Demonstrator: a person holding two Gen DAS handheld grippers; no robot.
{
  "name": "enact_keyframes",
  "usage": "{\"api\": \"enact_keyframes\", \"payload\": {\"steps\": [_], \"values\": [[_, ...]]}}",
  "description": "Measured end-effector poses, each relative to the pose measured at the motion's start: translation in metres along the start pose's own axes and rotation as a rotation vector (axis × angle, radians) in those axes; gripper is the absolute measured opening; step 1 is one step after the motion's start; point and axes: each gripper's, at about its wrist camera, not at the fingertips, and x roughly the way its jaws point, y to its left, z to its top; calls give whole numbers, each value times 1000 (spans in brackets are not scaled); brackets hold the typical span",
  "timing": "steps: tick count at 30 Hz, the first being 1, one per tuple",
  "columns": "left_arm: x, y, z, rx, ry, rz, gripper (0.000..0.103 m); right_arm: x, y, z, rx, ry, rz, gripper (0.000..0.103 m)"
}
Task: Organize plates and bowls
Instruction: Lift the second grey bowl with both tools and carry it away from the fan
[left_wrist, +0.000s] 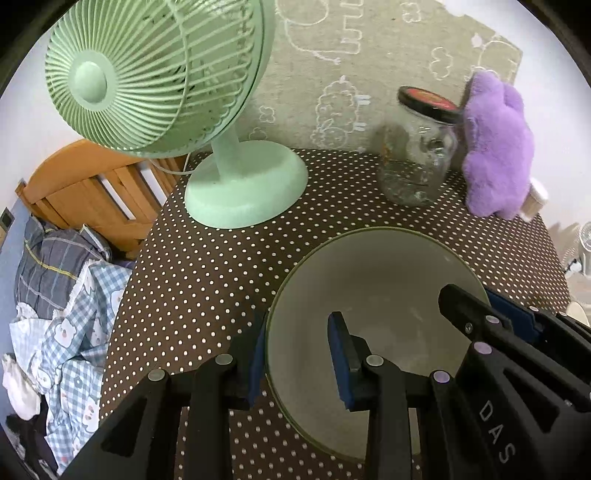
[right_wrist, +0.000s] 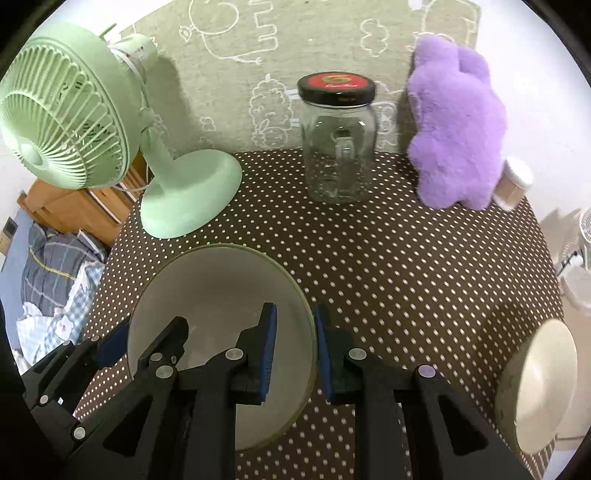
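A pale green bowl (left_wrist: 388, 295) (right_wrist: 221, 295) sits on the polka-dot table. My left gripper (left_wrist: 299, 362) straddles its left rim, one blue pad outside and one inside, with a visible gap to the wall. My right gripper (right_wrist: 295, 354) straddles the bowl's right rim the same way, jaws apart. The right gripper's fingers (left_wrist: 476, 314) show over the bowl's right side in the left wrist view, and the left gripper (right_wrist: 140, 343) shows at the bowl's left rim in the right wrist view. A cream bowl (right_wrist: 539, 384) sits at the table's right edge.
A mint green desk fan (left_wrist: 207, 147) (right_wrist: 110, 147) stands at the back left. A glass jar with a black lid (left_wrist: 417, 155) (right_wrist: 338, 144) and a purple plush toy (left_wrist: 495, 147) (right_wrist: 454, 125) stand at the back. A bed with bedding (left_wrist: 62, 295) lies beyond the table's left edge.
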Motion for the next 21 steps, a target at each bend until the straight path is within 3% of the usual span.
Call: {"api": "enact_keyframes", "payload": {"steps": [11, 21], "values": [[-50, -4, -7, 47, -43, -37, 31, -55, 1, -17, 47, -47, -36, 25], [-93, -3, -34, 86, -76, -77, 31, -106, 7, -47, 80, -84, -76, 25]]}}
